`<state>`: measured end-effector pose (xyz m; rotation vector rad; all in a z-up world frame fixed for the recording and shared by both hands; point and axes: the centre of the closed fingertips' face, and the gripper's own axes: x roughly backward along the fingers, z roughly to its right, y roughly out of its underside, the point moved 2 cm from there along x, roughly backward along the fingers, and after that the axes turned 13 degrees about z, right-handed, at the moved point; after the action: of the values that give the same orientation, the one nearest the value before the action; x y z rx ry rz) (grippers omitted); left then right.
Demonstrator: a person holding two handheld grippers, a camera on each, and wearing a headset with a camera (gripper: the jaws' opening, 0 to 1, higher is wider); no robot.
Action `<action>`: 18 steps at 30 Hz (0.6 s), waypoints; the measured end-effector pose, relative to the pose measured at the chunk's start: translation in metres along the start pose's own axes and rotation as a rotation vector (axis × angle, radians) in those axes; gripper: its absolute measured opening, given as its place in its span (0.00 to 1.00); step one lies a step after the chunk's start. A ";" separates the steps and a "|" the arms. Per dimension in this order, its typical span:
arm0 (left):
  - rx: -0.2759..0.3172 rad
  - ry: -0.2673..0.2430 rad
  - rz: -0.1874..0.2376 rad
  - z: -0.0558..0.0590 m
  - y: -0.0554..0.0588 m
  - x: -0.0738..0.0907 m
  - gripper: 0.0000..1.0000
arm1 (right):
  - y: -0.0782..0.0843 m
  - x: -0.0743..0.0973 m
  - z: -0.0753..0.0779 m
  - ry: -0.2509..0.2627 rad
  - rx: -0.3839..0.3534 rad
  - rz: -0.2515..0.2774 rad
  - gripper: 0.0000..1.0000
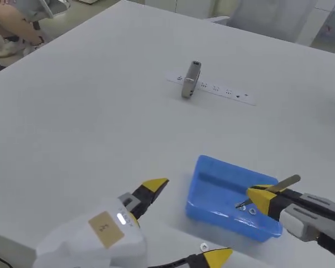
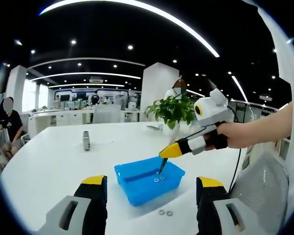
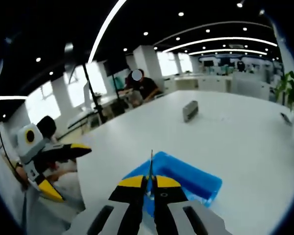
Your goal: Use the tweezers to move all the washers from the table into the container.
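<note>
Open tabletop (image 1: 100,111) is stretching toward 12 o'clock; right gripper (image 1: 251,196) is clamping tweezers (image 1: 287,182) at 4 o'clock inside tray (image 1: 212,181), left gripper (image 1: 191,220) gaping wide at 7.

room: open-plan office | ceiling (image 2: 112,29): dark, curved light strips (image 2: 137,4), spotlights | table (image 1: 100,111): white, large | plant (image 2: 174,111): green, beyond table | windows (image 3: 39,105): bright

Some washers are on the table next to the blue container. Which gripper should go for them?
Right. The right gripper holds the tweezers, with their tips over the blue container. The washers lie on the table just beside it. The left gripper is open and holds no tool.
</note>
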<state>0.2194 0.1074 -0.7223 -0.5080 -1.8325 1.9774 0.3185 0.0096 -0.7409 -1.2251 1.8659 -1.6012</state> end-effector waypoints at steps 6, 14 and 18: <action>-0.003 0.003 -0.010 0.000 0.002 0.000 0.75 | 0.002 -0.010 0.018 0.033 -0.055 -0.005 0.03; -0.005 0.004 -0.022 0.000 0.004 0.000 0.74 | 0.012 -0.024 0.024 0.054 -0.090 -0.038 0.03; -0.003 0.007 -0.023 0.001 0.004 0.000 0.73 | 0.018 -0.029 0.026 0.056 -0.093 -0.063 0.03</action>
<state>0.2189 0.1064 -0.7261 -0.4920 -1.8297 1.9557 0.3473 0.0170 -0.7719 -1.3028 1.9755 -1.6132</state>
